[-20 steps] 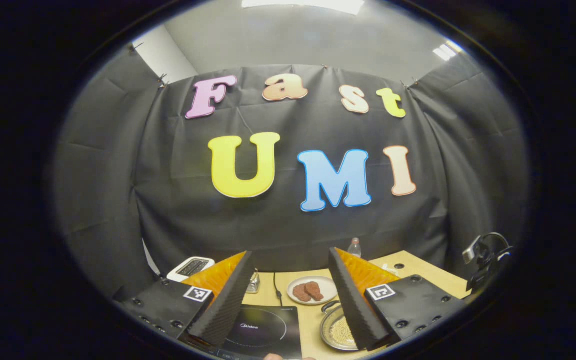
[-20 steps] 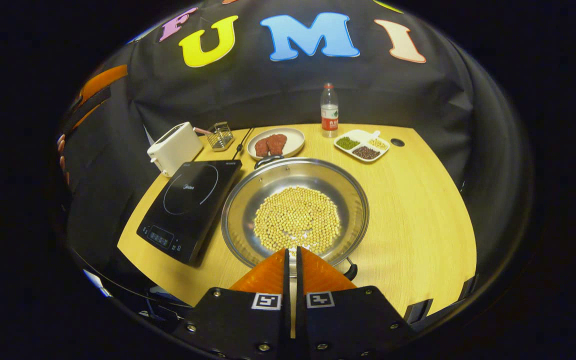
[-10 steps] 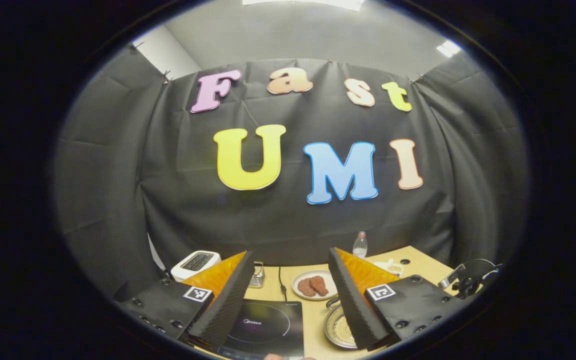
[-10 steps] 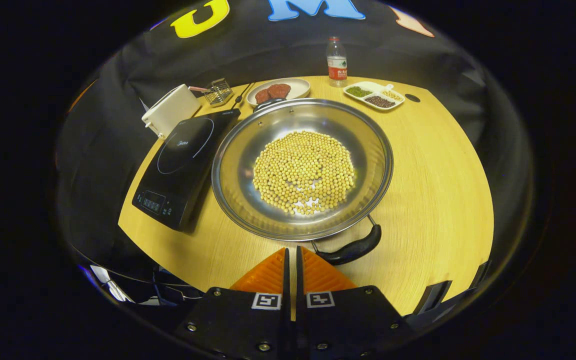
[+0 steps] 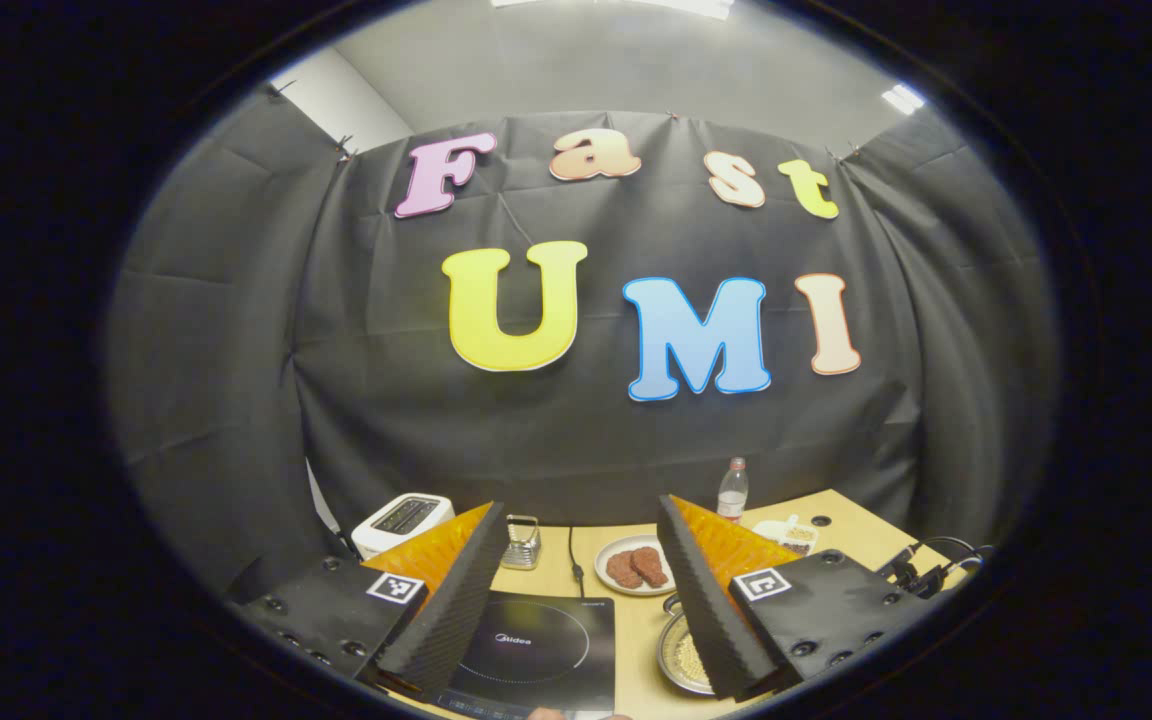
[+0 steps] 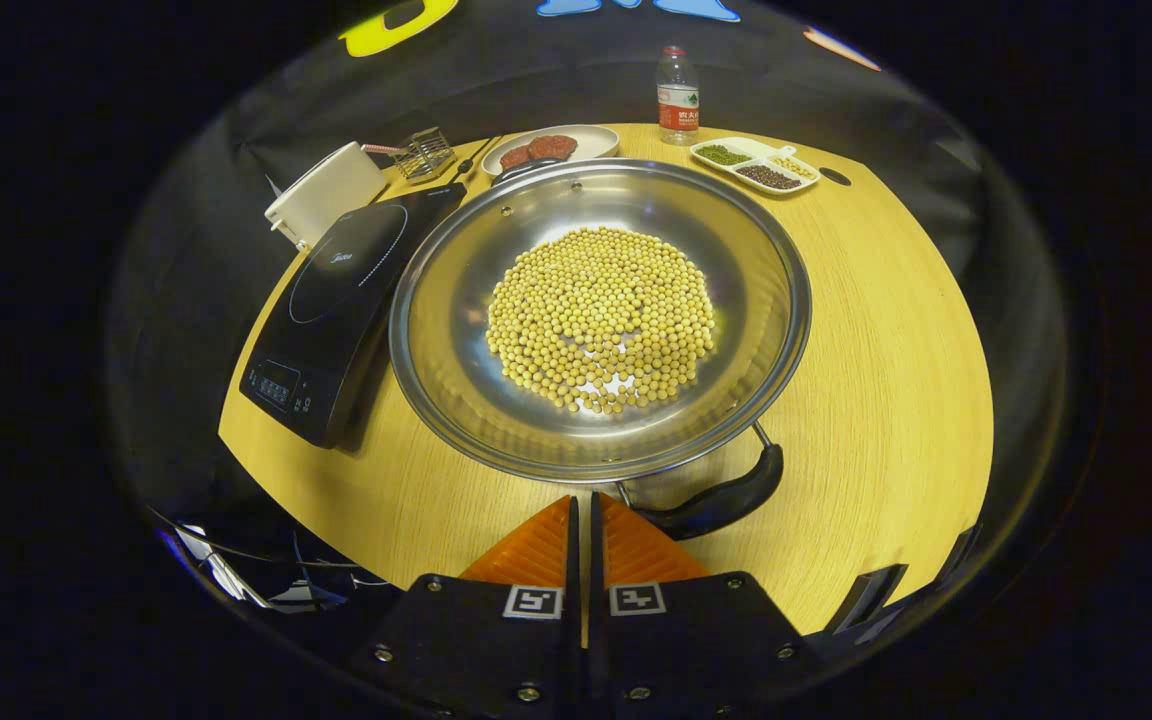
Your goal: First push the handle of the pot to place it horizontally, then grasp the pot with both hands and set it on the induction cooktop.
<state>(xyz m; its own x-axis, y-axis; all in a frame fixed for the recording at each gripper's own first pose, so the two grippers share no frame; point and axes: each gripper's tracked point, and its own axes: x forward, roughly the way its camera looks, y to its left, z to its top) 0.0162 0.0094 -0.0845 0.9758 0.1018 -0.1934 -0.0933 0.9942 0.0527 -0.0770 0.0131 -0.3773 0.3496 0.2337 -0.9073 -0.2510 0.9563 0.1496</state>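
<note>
On the table's (image 6: 886, 330) middle, just right of the cooktop (image 6: 336, 300), sits the pot (image 6: 456, 300), a wide steel pan with soybeans (image 6: 601, 315) heaped in its centre. Its near handle (image 6: 726, 495) is black and lies toward the front edge, skewed to the right of the right gripper's line. A second handle (image 6: 526, 168) shows at the far rim, toward the plate of meat (image 6: 546, 145) by the back edge. The line through both handles runs front to back, slightly slanted; judged against the task, it is not yet horizontal.

Right gripper (image 6: 582, 520): fingers pressed together, nothing between them, tips just left of the near handle; contact cannot be told. Left gripper (image 5: 576, 590): fingers spread wide, held high and apart from everything, the cooktop (image 5: 536, 650) and pot (image 5: 681, 655) below it.

Step in hand looks like the opening push on the handle. Next move calls for the closed tips to bear sideways on that handle and swing the pot round until its handles lie left and right. Care needed: the beans are loose and the pot nearly touches the cooktop's edge.
</note>
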